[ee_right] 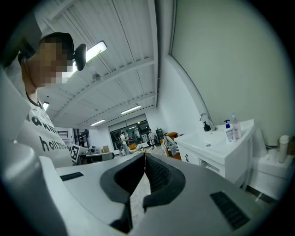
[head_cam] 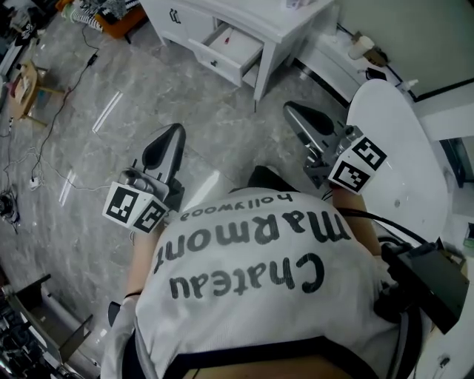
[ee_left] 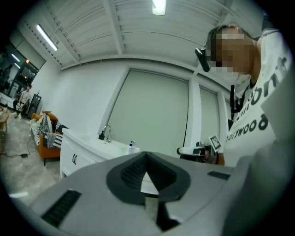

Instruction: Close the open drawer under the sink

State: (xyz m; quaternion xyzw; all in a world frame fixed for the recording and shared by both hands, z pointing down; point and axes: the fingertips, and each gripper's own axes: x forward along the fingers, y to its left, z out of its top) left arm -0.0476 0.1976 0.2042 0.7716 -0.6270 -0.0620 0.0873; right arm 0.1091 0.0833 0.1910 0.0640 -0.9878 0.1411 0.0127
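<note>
Both pairs of jaws are together with nothing between them: in the left gripper view the left gripper (ee_left: 146, 153) has its dark pads meeting at the tip, and the right gripper view shows the same of the right gripper (ee_right: 144, 155).

The drawer (head_cam: 235, 46) stands pulled out of the white vanity (head_cam: 248, 16) at the far side of the scene, well apart from both grippers and ahead of the gap between them. Its long axis runs from near left to far right, with the front panel on the near-left end (so the closing push, as I judge it, has to go toward the far right, into the cabinet). The left gripper (head_cam: 176, 129) lies more squarely in front of that panel; the right gripper (head_cam: 290, 109) sits off to the drawer's right side. Neither is clearly closer, so the left looks better placed, not nearer.

Only the head view shows the drawer plainly open, over bare grey floor (head_cam: 222, 141). The left gripper view gives the vanity's tap (ee_left: 106, 133) and cabinet front, but the gripper's own body covers the drawer. The right gripper view sees the vanity (ee_right: 216, 154) end-on, with two bottles (ee_right: 232, 129) on top — there I cannot pick the drawer out with certainty.
</note>
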